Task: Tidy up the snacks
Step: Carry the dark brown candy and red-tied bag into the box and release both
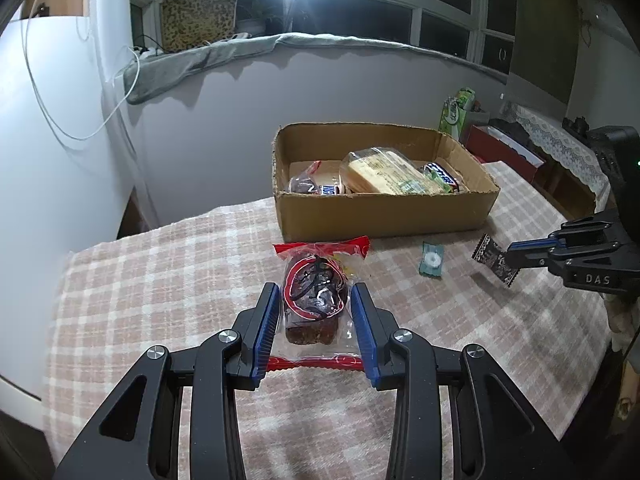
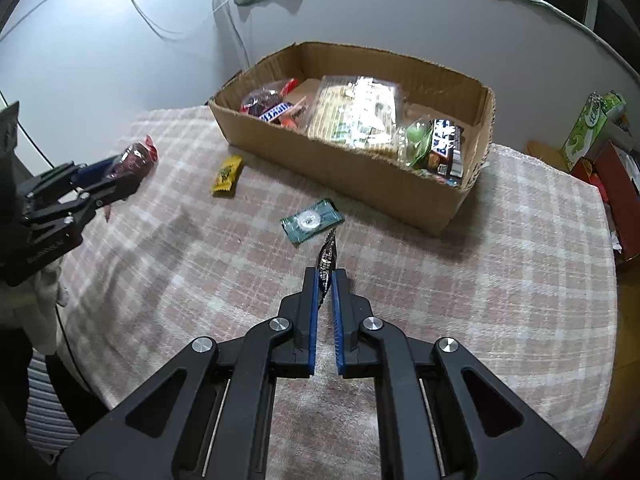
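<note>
The left gripper [image 1: 315, 304] is pinching a clear, red-ended packet of dark cake [image 1: 314, 300] between its blue pads [image 1: 267, 330], holding it above the checked tablecloth [image 1: 160, 280], while the right gripper [image 2: 325, 276] is pressing its fingers together on a small black sachet [image 2: 327, 258] whose free end is pointing towards the cardboard box [image 2: 360, 168]. The box is standing at the far side of the table and is holding a large pack of pale biscuits [image 2: 356, 114] and several chocolate bars [image 2: 446, 144]. A green sweet wrapper [image 2: 312, 221] is lying just in front of the box, and a yellow sweet [image 2: 227, 176] is lying near the box's left corner.
</note>
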